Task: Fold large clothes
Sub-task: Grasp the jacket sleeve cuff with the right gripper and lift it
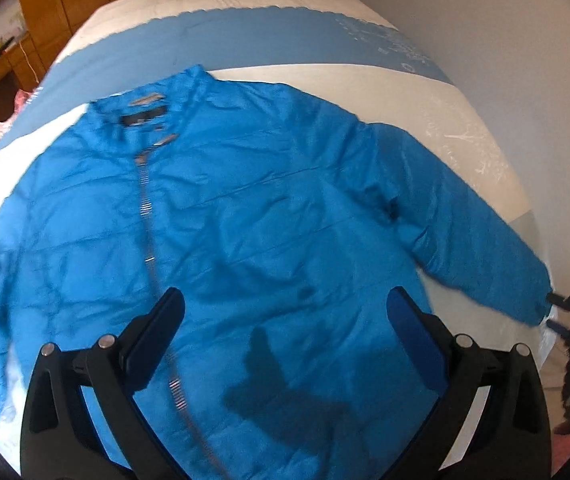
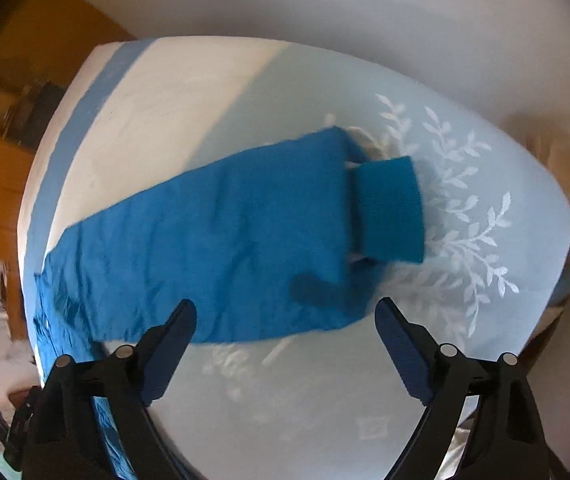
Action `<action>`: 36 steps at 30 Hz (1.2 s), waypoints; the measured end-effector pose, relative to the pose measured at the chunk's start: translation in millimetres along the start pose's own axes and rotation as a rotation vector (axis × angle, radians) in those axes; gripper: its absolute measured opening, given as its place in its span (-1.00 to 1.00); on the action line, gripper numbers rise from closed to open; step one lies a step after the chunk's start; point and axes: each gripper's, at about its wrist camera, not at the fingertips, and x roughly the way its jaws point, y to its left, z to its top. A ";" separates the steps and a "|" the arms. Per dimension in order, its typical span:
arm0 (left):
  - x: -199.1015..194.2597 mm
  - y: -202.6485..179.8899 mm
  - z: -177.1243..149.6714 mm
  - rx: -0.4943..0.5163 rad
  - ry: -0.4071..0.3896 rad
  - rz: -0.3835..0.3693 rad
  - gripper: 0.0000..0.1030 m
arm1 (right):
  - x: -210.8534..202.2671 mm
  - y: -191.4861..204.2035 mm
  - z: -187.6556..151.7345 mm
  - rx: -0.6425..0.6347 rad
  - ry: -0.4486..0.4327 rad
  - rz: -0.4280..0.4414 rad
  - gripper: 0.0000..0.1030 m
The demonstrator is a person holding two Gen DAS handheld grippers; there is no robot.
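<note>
Bed with pale cover and blue band, leaf pattern at right. Blue jacket spread flat, front up, across bed, collar far, zipper running near-left of centre. Right sleeve stretched out rightward, knit cuff lying on leaf print. Left gripper above jacket's near hem, spread wide, gripping nothing. Right gripper near sleeve's end, likewise spread wide, empty.

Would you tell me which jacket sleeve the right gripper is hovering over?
The outstretched sleeve with the ribbed cuff showing, under the open right gripper; the other lies beyond the zipper.
</note>
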 end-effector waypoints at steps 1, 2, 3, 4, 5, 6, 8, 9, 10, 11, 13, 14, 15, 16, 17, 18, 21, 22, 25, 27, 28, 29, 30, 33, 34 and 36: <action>6.8 -3.8 2.4 -0.003 0.011 -0.009 0.94 | 6.3 -5.5 2.5 0.016 0.013 0.016 0.70; 11.5 -7.1 4.4 -0.005 0.019 -0.018 0.94 | 11.2 -8.9 6.3 0.025 0.022 0.026 0.65; 15.3 -7.8 5.2 -0.008 0.024 -0.024 0.94 | 15.9 -11.0 9.0 0.037 0.034 0.042 0.62; 18.9 -6.0 6.1 -0.010 0.031 -0.025 0.93 | 21.5 -13.1 10.4 0.043 0.046 0.060 0.61; 21.3 -6.0 6.2 -0.011 0.034 -0.024 0.93 | 24.8 -12.4 11.8 0.048 0.049 0.061 0.61; 23.5 -5.6 5.9 -0.014 0.037 -0.023 0.93 | 27.2 -14.0 12.7 0.058 0.045 0.066 0.60; 29.1 -2.5 6.8 -0.022 0.042 -0.023 0.92 | 27.7 -14.8 19.2 0.056 0.024 0.060 0.46; 31.9 -0.5 7.2 -0.026 0.041 -0.019 0.91 | 27.5 -12.9 19.5 0.045 0.016 0.039 0.22; 32.9 1.3 7.4 -0.028 0.041 -0.015 0.89 | 26.7 -10.0 18.8 0.039 0.005 0.016 0.03; 35.3 3.3 7.4 -0.030 0.042 -0.010 0.82 | 26.0 -10.4 18.8 0.041 0.002 0.030 -0.28; 39.8 8.2 7.5 -0.037 0.049 -0.002 0.61 | 25.1 -9.7 18.3 0.051 0.012 0.080 -0.51; 42.2 11.0 7.5 -0.040 0.057 0.000 0.49 | 21.8 -6.2 17.7 0.044 0.003 0.082 -0.56; 43.8 13.3 7.4 -0.045 0.062 0.001 0.48 | 15.4 -0.3 16.7 0.028 -0.020 0.090 -0.59; 45.0 16.8 6.8 -0.051 0.062 0.003 0.48 | 6.9 6.5 15.1 0.015 -0.044 0.119 -0.60; 45.2 19.0 6.2 -0.053 0.061 0.006 0.48 | 0.4 12.9 15.7 0.004 -0.060 0.147 -0.61; 45.1 22.7 5.8 -0.055 0.057 0.014 0.45 | -10.6 25.1 14.2 -0.023 -0.086 0.194 -0.61; 42.3 33.6 5.1 -0.069 0.046 0.024 0.41 | -34.4 73.8 9.0 -0.143 -0.128 0.315 -0.61; 40.6 39.8 5.2 -0.080 0.042 0.026 0.40 | -41.3 96.4 4.9 -0.204 -0.135 0.346 -0.62; 34.7 53.7 5.3 -0.098 0.026 0.040 0.39 | -49.3 157.0 -6.2 -0.359 -0.136 0.382 -0.62; 31.2 63.6 4.3 -0.112 0.018 0.049 0.37 | -46.9 203.1 -18.7 -0.463 -0.112 0.394 -0.62; 29.1 70.8 3.7 -0.124 0.016 0.048 0.36 | -44.1 224.0 -26.2 -0.513 -0.099 0.387 -0.62; 28.0 74.6 3.1 -0.133 0.015 0.049 0.36 | -41.8 237.4 -33.4 -0.551 -0.095 0.375 -0.62; 26.4 80.0 2.3 -0.144 0.012 0.052 0.35 | -38.7 252.0 -39.8 -0.591 -0.091 0.361 -0.62; 19.8 99.1 -0.6 -0.176 0.001 0.071 0.35 | -13.2 298.5 -62.9 -0.690 -0.053 0.320 -0.62; 18.9 103.3 -0.7 -0.183 0.000 0.073 0.35 | -11.2 301.8 -68.8 -0.706 -0.041 0.314 -0.62; 16.1 115.6 -2.1 -0.203 -0.003 0.076 0.36 | 5.2 323.9 -84.0 -0.762 -0.020 0.269 -0.62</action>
